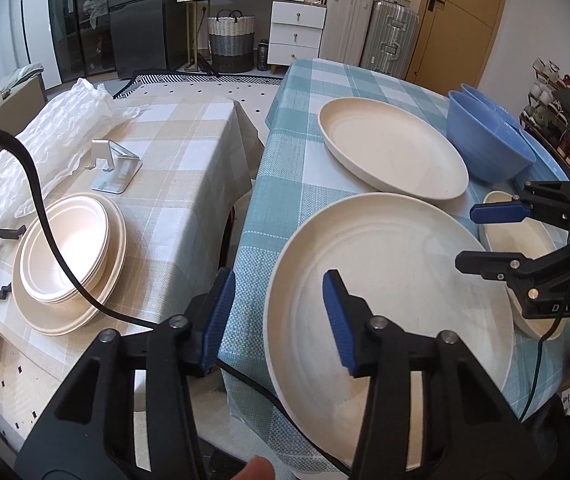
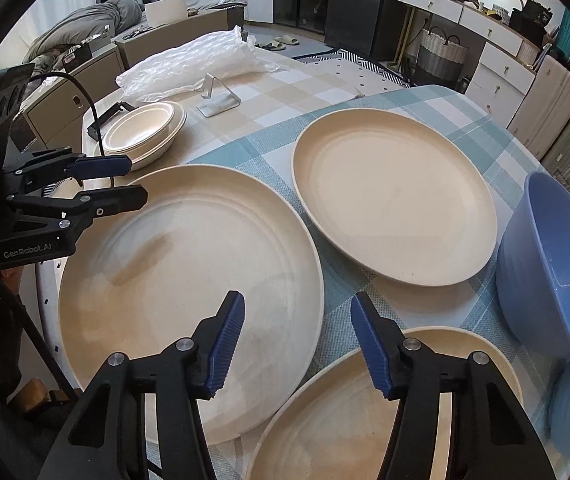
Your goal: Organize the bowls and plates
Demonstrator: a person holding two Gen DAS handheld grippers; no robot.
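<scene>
Left wrist view: left gripper (image 1: pixel 281 320) spread astride the near plate's (image 1: pixel 389 280) rim, right gripper (image 2: pixel 297 340) spread too — a shallow pinch might drop it.

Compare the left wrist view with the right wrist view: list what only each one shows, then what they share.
Only the left wrist view: the yellow door, the shoe rack, and the right gripper, open above the small cream plate.

Only the right wrist view: the bed with grey bedding, the slippers, and the left gripper, open.

Both: the near large cream plate, the far cream plate, the blue bowls, the stacked cream dishes, the metal stand and the bubble wrap.
</scene>
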